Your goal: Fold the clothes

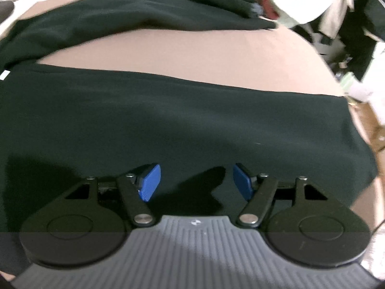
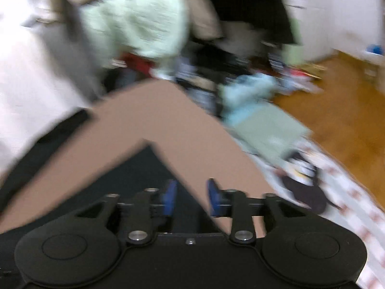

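A black garment [image 1: 168, 120] lies spread in a wide flat band across the pinkish-brown table [image 1: 192, 53], with a second rumpled part of it [image 1: 120, 21] along the far side. My left gripper [image 1: 196, 183] hovers over the near band with its blue pads apart and nothing between them. In the right wrist view a corner of the black garment [image 2: 134, 168] points away across the table [image 2: 168, 115]. My right gripper [image 2: 191, 198] sits over that corner's right edge, jaws apart, holding nothing.
Beyond the table's far corner lie piled clothes, among them a pale green knit [image 2: 134, 19], a light blue cloth [image 2: 250, 86] and dark items. A patterned white sheet [image 2: 349, 192] and wooden floor [image 2: 336, 106] are at the right. A white wall stands behind.
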A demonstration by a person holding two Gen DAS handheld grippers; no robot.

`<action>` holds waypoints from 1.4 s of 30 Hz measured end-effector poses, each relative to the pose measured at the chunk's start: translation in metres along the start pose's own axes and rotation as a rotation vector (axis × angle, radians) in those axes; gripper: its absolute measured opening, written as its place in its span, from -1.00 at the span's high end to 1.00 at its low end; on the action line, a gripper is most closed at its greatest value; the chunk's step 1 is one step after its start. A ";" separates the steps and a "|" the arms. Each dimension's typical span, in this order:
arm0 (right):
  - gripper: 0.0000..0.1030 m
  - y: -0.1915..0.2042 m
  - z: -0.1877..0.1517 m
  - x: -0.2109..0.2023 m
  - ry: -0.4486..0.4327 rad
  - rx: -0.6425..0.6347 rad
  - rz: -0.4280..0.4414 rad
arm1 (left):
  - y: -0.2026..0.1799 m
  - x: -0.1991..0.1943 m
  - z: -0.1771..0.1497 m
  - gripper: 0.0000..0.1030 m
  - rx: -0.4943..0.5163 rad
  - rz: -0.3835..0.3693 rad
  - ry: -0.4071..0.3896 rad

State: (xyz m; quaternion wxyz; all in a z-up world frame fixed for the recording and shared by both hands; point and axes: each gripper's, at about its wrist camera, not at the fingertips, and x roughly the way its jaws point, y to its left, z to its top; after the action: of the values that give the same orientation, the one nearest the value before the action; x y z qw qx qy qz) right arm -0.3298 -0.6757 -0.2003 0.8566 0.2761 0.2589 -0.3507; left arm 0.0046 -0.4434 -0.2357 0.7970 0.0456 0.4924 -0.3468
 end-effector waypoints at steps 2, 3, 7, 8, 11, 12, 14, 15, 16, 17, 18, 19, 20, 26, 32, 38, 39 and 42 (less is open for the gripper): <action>-0.18 0.006 0.008 0.013 -0.016 -0.053 0.098 | -0.006 0.004 -0.001 -0.33 0.031 -0.010 0.014; -0.21 0.008 0.013 0.025 -0.005 -0.079 0.118 | -0.008 0.006 -0.002 -0.33 0.050 0.004 0.016; -0.22 0.018 0.028 0.094 0.071 -0.233 0.060 | 0.000 0.003 -0.001 -0.33 0.046 0.017 0.008; -0.22 0.020 0.029 0.109 0.090 -0.264 0.059 | 0.005 0.000 0.001 -0.33 0.034 0.021 0.003; -0.21 0.026 0.026 0.143 0.158 -0.306 0.087 | 0.026 -0.009 0.004 -0.33 0.014 0.069 -0.016; -0.01 0.031 0.024 0.149 0.160 -0.322 0.100 | 0.035 -0.012 0.005 -0.33 0.002 0.088 -0.019; 0.81 0.042 0.021 0.154 0.148 -0.360 0.106 | 0.052 -0.017 0.006 -0.33 -0.022 0.120 -0.021; 0.82 0.051 0.020 0.150 0.119 -0.389 0.078 | 0.060 -0.019 0.007 -0.33 -0.032 0.133 -0.023; 0.83 0.058 0.021 0.143 0.074 -0.410 0.052 | 0.067 -0.023 0.006 -0.33 -0.041 0.144 -0.033; 0.83 0.061 0.026 0.136 0.014 -0.408 0.031 | 0.074 -0.027 0.005 -0.33 -0.044 0.152 -0.043; 0.83 0.060 0.030 0.135 -0.024 -0.387 0.012 | 0.082 -0.030 0.004 -0.33 -0.052 0.164 -0.051; 0.83 0.061 0.034 0.134 -0.043 -0.363 -0.009 | 0.089 -0.031 0.002 -0.33 -0.064 0.180 -0.049; 0.82 0.061 0.036 0.140 -0.028 -0.346 -0.019 | 0.095 -0.031 0.000 -0.33 -0.076 0.197 -0.045; 0.20 0.074 0.037 0.166 0.097 -0.309 -0.158 | 0.118 -0.034 -0.007 -0.35 0.004 0.431 -0.037; -0.04 0.116 0.059 0.114 -0.004 -0.250 -0.050 | 0.161 -0.069 -0.002 -0.45 0.025 0.505 -0.113; -0.10 0.175 0.068 0.109 0.060 -0.148 0.189 | 0.193 -0.075 0.016 -0.48 -0.002 0.521 -0.156; -0.11 0.185 0.068 0.112 0.070 -0.135 0.231 | 0.195 -0.074 0.020 -0.48 -0.016 0.492 -0.159; -0.12 0.206 0.067 0.137 0.136 -0.067 0.350 | 0.193 -0.061 0.041 -0.48 -0.038 0.396 -0.164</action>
State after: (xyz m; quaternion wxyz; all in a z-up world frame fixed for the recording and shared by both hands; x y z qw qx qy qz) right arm -0.0752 -0.6585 -0.1802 0.8938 0.3114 0.2757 -0.1679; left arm 0.1345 -0.2835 -0.2174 0.8877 0.0980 0.4137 -0.1767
